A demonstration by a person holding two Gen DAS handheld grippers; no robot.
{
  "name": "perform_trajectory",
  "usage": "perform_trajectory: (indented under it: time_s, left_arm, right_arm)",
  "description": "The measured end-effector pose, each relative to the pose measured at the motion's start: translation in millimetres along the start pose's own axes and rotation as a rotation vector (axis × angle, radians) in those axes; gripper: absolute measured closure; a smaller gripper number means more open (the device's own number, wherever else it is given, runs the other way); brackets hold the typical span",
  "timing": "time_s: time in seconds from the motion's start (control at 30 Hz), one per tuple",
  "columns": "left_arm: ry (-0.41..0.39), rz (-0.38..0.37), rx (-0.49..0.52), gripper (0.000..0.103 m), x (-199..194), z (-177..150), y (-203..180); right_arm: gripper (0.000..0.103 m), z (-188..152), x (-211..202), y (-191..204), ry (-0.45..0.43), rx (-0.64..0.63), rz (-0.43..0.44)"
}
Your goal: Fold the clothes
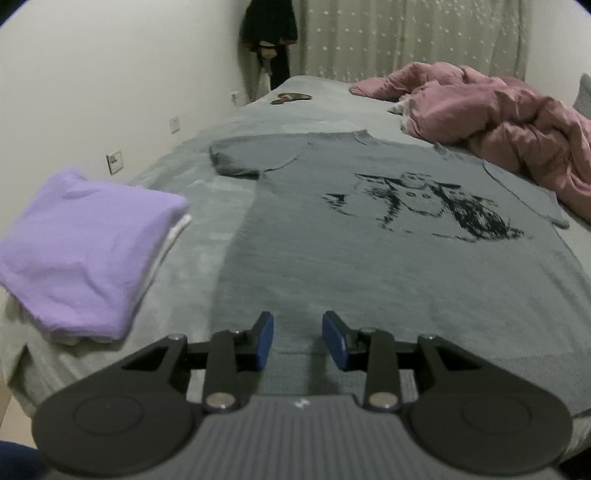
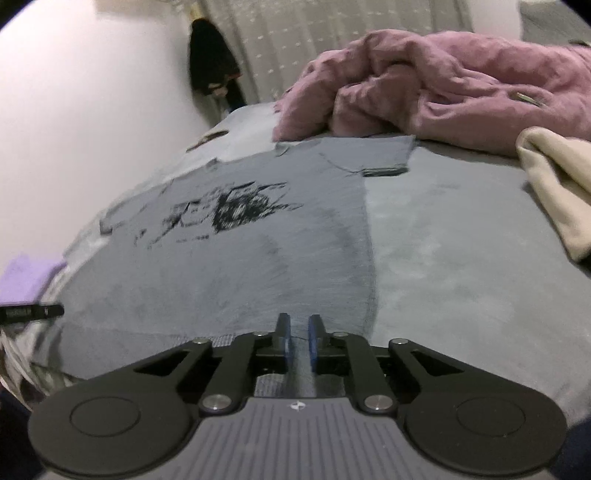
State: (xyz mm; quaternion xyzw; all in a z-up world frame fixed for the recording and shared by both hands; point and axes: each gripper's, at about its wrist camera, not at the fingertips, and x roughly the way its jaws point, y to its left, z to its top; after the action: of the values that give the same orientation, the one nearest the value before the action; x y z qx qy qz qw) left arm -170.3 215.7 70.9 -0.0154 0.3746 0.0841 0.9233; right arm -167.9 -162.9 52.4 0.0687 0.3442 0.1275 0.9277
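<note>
**Grey T-shirt spread flat on the bed, both grippers at its hem**

The T-shirt (image 1: 332,258) lies flat and face up on the bed (image 1: 207,206), its black print (image 1: 424,206) showing, sleeves out to either side and the neck toward the far curtain (image 1: 369,33). Its hem lies at the near edge of the bed.

The left gripper (image 1: 297,339) hovers over the hem near the shirt's left side. Its blue-padded fingers (image 1: 264,339) stand spread apart, with cloth below the gap but nothing pinched between them.

The right gripper (image 2: 297,341) sits over the hem near the shirt's right side seam. Its fingers (image 2: 282,339) are parted only a narrow slit. The shirt's edge shows in the gap, yet the pads do not seem to press on it.

Left of the shirt, a folded purple garment (image 1: 85,251) rests on top of a white one (image 1: 177,229). Beyond the shirt's right shoulder, a crumpled pink quilt (image 1: 498,107) is heaped on the bed. Right of the shirt, a beige cloth (image 2: 554,184) lies apart from it. Past the neck, a small dark item (image 1: 290,98) lies on the bed, too blurred to tell. Dark clothing (image 1: 269,33) hangs in the far corner by the wall (image 1: 110,74).
</note>
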Motion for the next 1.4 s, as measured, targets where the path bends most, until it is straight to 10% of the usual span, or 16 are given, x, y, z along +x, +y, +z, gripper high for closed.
perform_trajectory:
  time_s: [1.4]
  left_arm:
    - [0.072, -0.011, -0.031, 0.067, 8.2, -3.8, 13.4]
  right_arm:
    - [0.091, 47.6, 53.6, -51.4, -0.003, 0.103, -0.228]
